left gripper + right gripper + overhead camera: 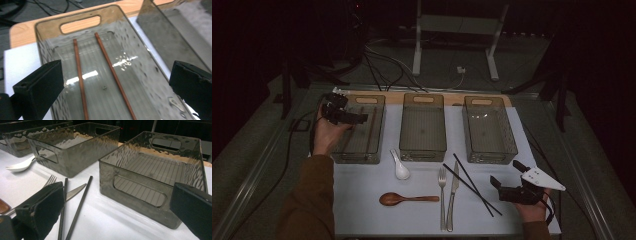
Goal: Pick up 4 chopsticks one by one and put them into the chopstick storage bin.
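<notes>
Evidently I'm sorting cutlery into bins. My left tongs (112, 87) hang over the left bin (343, 156), jaws spread wide and empty; two brown chopsticks (110, 67) lie flat along its floor, lengthwise because the bin is long and narrow. My right tongs (512, 181) rest low on the white mat (362, 200), also wide open with nothing between them, just beside the black chopsticks (472, 184), likely the next pick. Fork (442, 195), knife (453, 195), wooden spoon (404, 199) and white spoon (400, 166) wait on the mat.
</notes>
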{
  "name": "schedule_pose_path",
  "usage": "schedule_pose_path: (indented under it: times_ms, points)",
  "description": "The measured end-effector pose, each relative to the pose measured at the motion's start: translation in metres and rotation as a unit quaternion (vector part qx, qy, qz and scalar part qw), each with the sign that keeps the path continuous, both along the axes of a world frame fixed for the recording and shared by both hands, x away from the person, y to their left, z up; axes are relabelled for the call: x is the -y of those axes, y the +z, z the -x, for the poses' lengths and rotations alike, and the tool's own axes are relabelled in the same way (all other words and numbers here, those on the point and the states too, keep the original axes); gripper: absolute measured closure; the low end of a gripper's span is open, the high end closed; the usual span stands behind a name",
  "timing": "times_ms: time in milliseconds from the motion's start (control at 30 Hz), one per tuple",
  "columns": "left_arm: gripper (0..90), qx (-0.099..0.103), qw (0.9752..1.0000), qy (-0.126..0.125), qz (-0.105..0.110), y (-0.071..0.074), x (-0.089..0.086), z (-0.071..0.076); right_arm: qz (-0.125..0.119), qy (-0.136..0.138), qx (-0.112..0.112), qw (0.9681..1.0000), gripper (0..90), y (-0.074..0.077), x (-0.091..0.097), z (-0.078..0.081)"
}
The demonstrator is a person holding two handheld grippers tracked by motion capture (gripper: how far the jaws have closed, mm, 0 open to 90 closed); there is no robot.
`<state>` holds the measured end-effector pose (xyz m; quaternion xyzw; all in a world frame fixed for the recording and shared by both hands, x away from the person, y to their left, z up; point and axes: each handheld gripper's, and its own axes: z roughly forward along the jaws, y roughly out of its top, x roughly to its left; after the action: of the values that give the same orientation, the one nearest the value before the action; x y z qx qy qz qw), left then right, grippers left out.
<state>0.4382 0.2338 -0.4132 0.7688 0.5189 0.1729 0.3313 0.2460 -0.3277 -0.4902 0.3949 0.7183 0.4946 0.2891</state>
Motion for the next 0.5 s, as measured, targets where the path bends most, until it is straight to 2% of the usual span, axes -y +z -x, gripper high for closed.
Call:
schedule_pose_path:
  times_ms: [167, 267, 333, 500]
  points:
    - [0.7, 0.007, 0.9997, -0.006, 0.023, 0.001, -0.005, 0.009, 0.0, -0.001, -0.001, 1.0, 0.0, 0.0, 0.0, 0.0]
    - [0.8, 0.007, 0.9995, -0.009, 0.028, 0.0, -0.005, 0.016, 0.0, -0.001, -0.001, 1.0, 0.0, 0.0, 0.0, 0.0]
    - [0.7, 0.016, 0.9996, -0.007, 0.022, 0.0, -0.004, 0.022, 0.0, -0.001, -0.001, 1.0, 0.0, 0.0, 0.0, 0.0]
    - [0.7, 0.023, 0.9995, -0.007, 0.022, -0.001, -0.005, 0.035, 0.0, 0.0, -0.002, 1.0, 0.0, 0.0, -0.001, 0.0]
